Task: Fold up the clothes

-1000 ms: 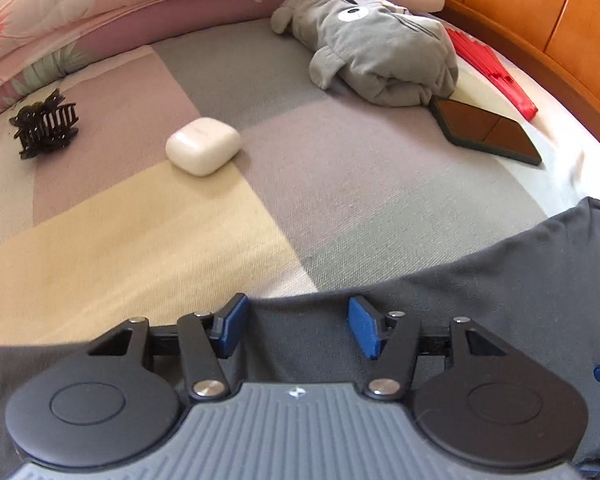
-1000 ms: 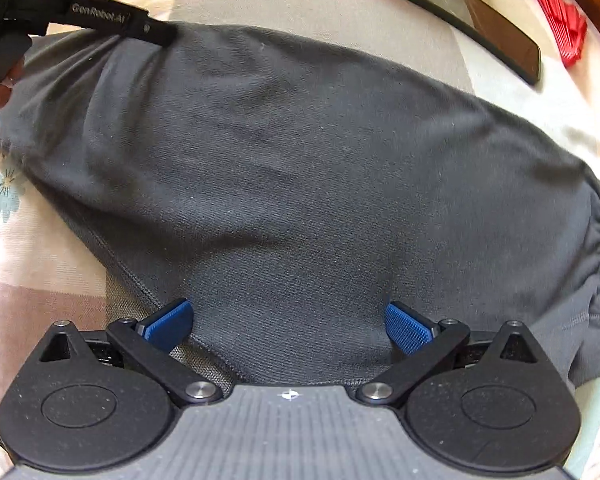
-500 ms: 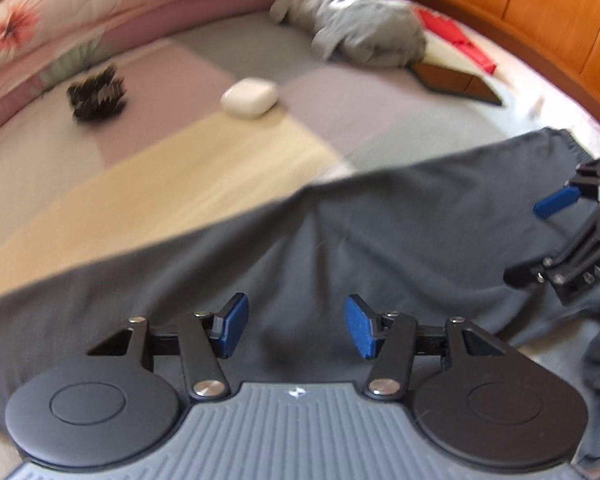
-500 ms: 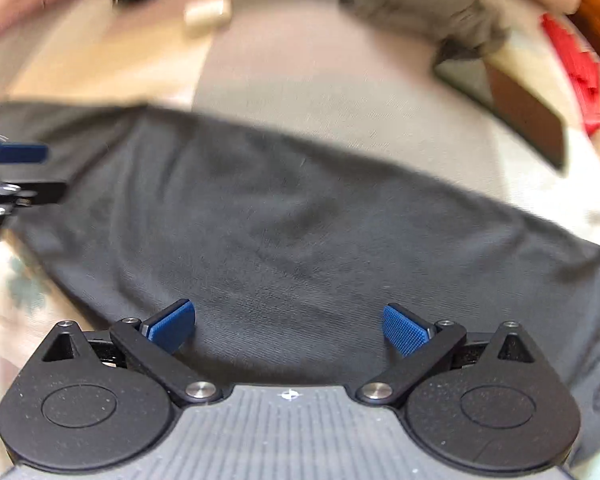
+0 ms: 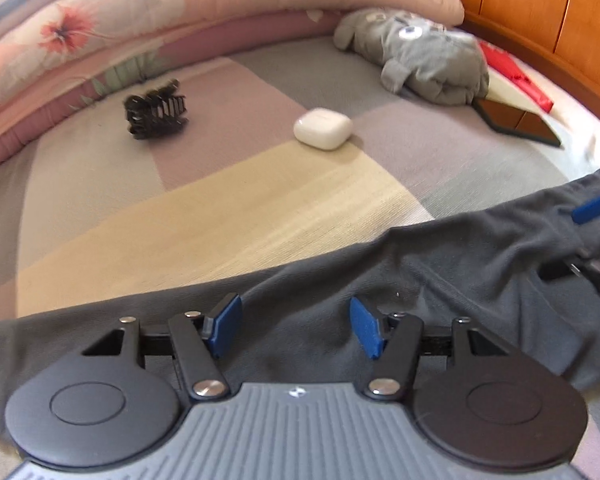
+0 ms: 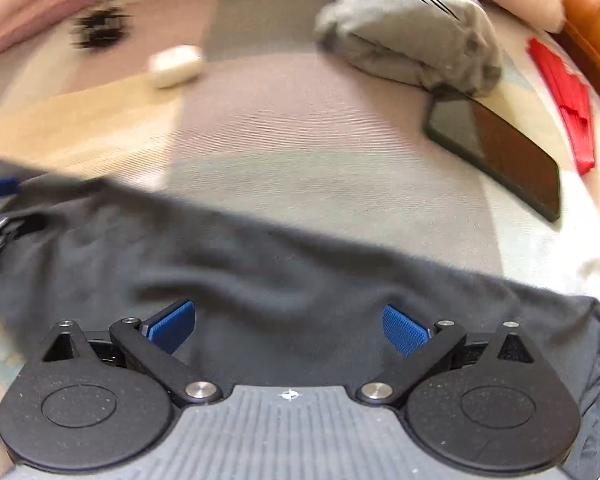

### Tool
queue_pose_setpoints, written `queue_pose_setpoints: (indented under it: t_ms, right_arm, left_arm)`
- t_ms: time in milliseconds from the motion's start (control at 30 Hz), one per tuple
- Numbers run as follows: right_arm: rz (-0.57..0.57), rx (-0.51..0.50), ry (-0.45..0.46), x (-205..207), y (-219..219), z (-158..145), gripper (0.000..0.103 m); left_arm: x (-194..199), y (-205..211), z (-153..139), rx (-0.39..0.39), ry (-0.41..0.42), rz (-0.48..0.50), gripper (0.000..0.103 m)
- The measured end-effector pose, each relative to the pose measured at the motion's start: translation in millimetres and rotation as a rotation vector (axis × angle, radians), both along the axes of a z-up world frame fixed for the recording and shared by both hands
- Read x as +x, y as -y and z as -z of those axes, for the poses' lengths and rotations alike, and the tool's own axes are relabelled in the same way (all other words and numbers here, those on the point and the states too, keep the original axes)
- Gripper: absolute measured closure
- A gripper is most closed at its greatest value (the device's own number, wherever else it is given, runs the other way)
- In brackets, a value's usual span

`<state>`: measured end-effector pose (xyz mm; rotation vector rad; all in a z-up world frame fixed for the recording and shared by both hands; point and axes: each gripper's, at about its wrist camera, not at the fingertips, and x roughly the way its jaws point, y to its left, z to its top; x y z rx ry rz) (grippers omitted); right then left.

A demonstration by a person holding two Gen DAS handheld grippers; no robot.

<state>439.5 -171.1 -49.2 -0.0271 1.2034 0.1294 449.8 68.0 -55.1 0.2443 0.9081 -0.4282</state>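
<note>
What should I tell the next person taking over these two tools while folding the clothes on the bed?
Left tool: open, holding nothing, over the near edge of the dark grey garment.
Right tool: open, holding nothing, over the same garment.
Garment: spread in a long band across the bedspread, lying mostly flat.
Done: it is laid out, with no clear fold visible yet.
Left: grip an edge and fold it. Earbud case, hair clip and phone lie beyond it.

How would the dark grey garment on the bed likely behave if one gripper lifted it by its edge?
The dark grey garment would probably droop limply: it already lies in soft wrinkles on the bed. Its matte knit surface suggests it should not slip easily between the gripper pads.
</note>
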Motion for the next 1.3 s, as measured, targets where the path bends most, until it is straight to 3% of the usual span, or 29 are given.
queue_pose_setpoints:
  t_ms: [333,767,967,1067,1167,1300]
  right_arm:
    - [-0.337,0.292,-0.067,-86,-51,-20,0.002]
    - [-0.365,0.307,-0.058,-63,-82,10,0.0]
    - [-0.343,0.378,-0.16,-84,-90,15,0.0]
    - [-0.323,0.375,-0.142,-88,-88,6,0.005]
    - [-0.325,0.358,-0.042,-81,-87,-8,0.005]
    - [-0.305,0.328,-0.012,-64,-92,3,0.005]
  left_arm:
    - [-30,-28,-6,0.021,-0.015,-0.051,0.043]
    - [-31,-39,-3,-0.026,-0.031,-0.093,0.043]
    - [-33,-45,-3,-0.026,-0.037,-0.099,0.043]
    - [-33,-46,-6,-0.029,-0.027,-0.092,0.043]
    - [-31,-45,-9,-0.032,-0.015,-0.083,0.043]
    - [-28,-41,-7,-0.041,-0.018,-0.081,0.043]
